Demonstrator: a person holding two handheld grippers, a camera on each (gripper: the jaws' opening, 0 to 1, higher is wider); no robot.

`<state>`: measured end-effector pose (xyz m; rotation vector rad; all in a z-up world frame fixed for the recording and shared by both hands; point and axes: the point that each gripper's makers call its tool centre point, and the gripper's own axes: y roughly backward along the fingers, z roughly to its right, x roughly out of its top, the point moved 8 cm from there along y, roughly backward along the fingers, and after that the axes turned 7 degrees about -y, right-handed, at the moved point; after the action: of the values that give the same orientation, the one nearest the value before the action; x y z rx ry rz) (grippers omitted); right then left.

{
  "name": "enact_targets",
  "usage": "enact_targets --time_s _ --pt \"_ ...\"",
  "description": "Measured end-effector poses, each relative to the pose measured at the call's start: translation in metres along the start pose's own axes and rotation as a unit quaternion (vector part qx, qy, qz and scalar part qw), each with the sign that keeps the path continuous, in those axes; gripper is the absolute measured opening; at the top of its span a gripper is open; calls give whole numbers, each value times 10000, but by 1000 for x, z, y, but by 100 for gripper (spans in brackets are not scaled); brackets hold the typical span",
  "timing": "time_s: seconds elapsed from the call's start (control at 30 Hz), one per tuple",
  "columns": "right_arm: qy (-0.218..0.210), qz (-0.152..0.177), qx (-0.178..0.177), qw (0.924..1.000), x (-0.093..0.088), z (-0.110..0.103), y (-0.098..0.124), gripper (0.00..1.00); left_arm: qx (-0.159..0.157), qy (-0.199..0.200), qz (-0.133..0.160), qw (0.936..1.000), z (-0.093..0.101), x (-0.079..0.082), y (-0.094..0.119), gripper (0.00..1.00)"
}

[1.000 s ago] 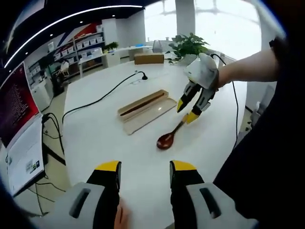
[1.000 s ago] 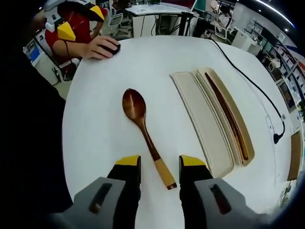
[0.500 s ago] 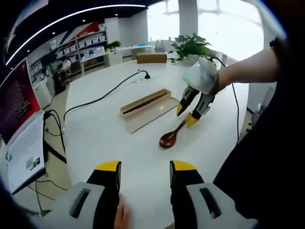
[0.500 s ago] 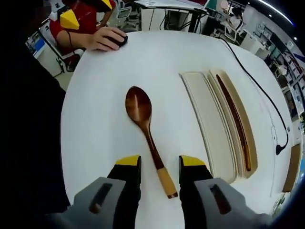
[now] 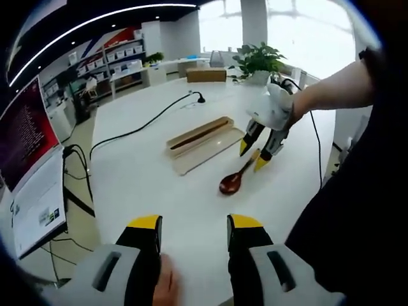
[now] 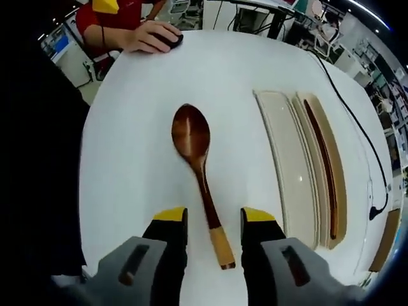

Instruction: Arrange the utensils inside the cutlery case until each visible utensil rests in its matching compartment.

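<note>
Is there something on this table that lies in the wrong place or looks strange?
Yes: the wooden spoon lies on the bare white table, outside the open cutlery case, where a dark utensil already rests. The right tool is open, its jaws on either side of the spoon handle. Nothing looks spilled or broken.

The spoon looks like dark wood with a glossy varnish on the bowl and a paler, matt end to the handle, and it lies on a smooth white table with a faint sheen. The cutlery case looks like pale, matt wood or bamboo, with a dark wooden piece lying in one tray. The gripper jaws are matt grey plastic with yellow tips.
</note>
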<state>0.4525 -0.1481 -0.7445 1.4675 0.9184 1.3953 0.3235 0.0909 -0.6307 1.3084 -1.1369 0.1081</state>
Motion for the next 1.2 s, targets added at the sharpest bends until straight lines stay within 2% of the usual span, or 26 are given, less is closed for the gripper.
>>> enact_targets --time_s 0.33,0.77,1.07,1.2 --pt "143 -5 316 9994 11 -10 -6 30 3 35 -38 10000 0 -2 -2 42" --pt "212 15 411 9989 19 -6 -9 27 19 89 -51 9999 0 -3 -5 42" --pt "340 -50 420 9985 26 -7 -12 18 26 90 -41 9999 0 -2 -6 42" --pt "382 -127 370 9985 30 -5 -13 6 29 85 -51 9999 1 -1 -6 42"
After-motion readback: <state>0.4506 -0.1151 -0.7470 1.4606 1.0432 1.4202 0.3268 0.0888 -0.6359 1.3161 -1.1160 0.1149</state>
